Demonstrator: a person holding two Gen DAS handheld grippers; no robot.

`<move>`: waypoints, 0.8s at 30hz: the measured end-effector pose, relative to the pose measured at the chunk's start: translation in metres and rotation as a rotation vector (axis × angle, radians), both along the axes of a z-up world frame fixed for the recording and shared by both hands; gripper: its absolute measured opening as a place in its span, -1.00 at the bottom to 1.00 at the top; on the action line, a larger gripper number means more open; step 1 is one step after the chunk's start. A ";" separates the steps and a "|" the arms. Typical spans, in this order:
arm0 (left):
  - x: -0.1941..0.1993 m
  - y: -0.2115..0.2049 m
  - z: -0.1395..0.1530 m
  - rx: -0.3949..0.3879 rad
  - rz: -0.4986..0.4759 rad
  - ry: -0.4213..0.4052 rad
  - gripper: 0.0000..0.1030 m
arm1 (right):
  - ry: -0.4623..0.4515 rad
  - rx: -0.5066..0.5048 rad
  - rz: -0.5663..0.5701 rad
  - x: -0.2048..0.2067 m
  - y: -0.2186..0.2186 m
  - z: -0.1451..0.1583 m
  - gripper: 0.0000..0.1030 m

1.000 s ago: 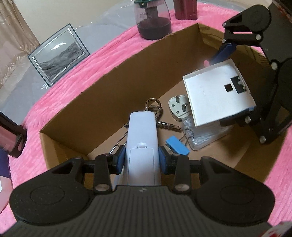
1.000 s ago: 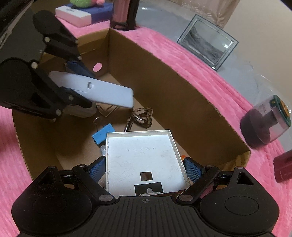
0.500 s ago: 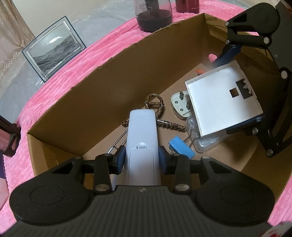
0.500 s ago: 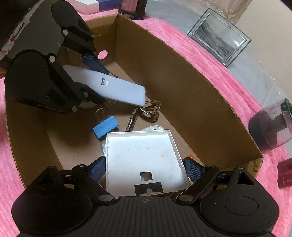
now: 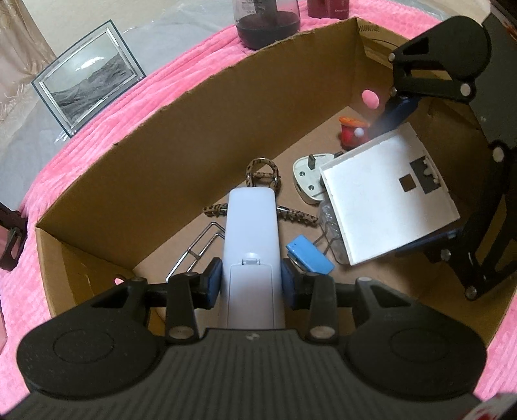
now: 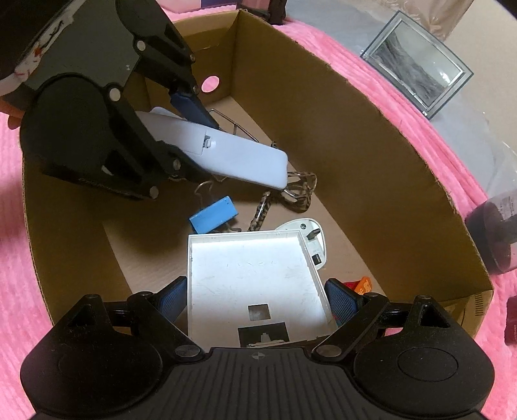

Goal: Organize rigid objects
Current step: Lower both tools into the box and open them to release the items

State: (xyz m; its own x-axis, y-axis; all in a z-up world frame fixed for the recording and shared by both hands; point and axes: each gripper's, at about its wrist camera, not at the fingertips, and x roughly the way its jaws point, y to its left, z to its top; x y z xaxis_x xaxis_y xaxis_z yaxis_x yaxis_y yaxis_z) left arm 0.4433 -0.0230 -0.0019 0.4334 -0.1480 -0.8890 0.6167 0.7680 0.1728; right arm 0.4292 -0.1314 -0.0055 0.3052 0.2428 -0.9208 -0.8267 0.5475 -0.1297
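My left gripper (image 5: 251, 283) is shut on a long white remote-like device (image 5: 251, 232) and holds it inside the cardboard box (image 5: 181, 135), above its floor; it also shows in the right wrist view (image 6: 226, 158). My right gripper (image 6: 255, 299) is shut on a flat white square tray (image 6: 255, 278), held tilted inside the box's other end; the tray also shows in the left wrist view (image 5: 384, 194). On the box floor lie a blue binder clip (image 6: 213, 215), a leopard-print strap (image 5: 261, 171), a white plug (image 5: 307, 174), a wire piece (image 5: 200, 245) and a small red toy (image 5: 352, 131).
The box stands on a pink cloth (image 5: 106, 129). Outside it are a glass picture frame (image 5: 87, 80), a dark jar (image 5: 268, 19) and a dark red box (image 6: 512, 320). A clear plastic item (image 5: 329, 232) lies under the tray.
Both grippers have moved lower and deeper into the box with their objects still held. The red toy has come into view.
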 end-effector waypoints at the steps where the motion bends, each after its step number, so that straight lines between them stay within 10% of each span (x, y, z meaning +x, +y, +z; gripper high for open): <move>1: 0.000 -0.001 -0.001 0.002 -0.001 0.002 -0.35 | 0.005 -0.001 0.000 0.000 0.000 0.000 0.68; 24: -0.001 -0.002 0.001 0.000 0.004 0.008 -0.35 | 0.007 -0.015 -0.010 0.001 0.000 -0.008 0.69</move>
State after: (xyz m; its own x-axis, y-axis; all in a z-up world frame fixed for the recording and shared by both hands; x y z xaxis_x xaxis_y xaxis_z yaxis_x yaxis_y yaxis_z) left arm 0.4427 -0.0253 -0.0010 0.4272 -0.1458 -0.8923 0.6148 0.7705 0.1684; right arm 0.4304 -0.1310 -0.0138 0.3011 0.2261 -0.9264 -0.8223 0.5534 -0.1322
